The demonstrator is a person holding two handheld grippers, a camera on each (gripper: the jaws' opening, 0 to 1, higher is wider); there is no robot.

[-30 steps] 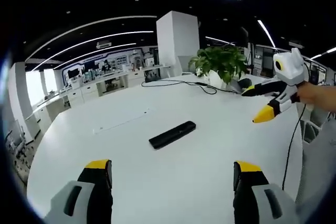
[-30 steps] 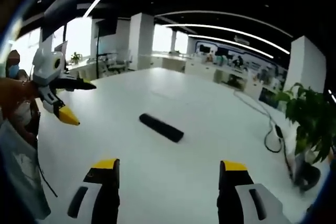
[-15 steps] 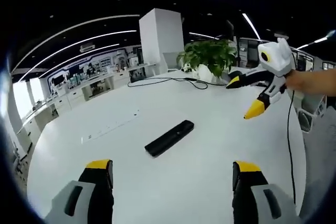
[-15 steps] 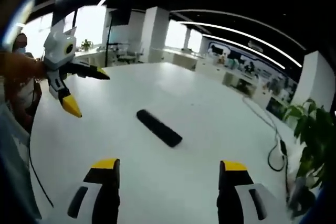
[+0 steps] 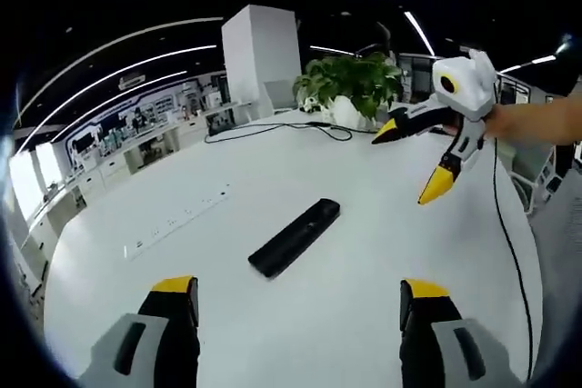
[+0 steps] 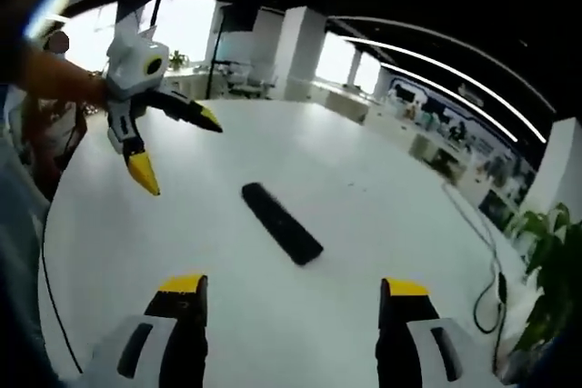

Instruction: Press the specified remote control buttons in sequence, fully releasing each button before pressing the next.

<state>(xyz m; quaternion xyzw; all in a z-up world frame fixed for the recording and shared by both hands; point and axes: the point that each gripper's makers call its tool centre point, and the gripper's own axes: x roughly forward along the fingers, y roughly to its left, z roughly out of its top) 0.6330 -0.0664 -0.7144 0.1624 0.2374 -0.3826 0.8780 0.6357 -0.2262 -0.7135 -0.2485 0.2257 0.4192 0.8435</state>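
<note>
White round tabletop (image 5: pixel 382 261) carries a slim black remote control (image 5: pixel 295 237) — apparently face-down; left gripper (image 5: pixel 298 302) and right gripper (image 6: pixel 289 302) hover above it, jaws spread.

Remote control (image 5: pixel 295 237) buttons too small.

We look down along each gripper's fingers from above the white bench (image 5: pixel 382 252), facing inward from opposite sides; both views share the black remote (image 5: pixel 294 236) (image 6: pixel 281 222).
</note>
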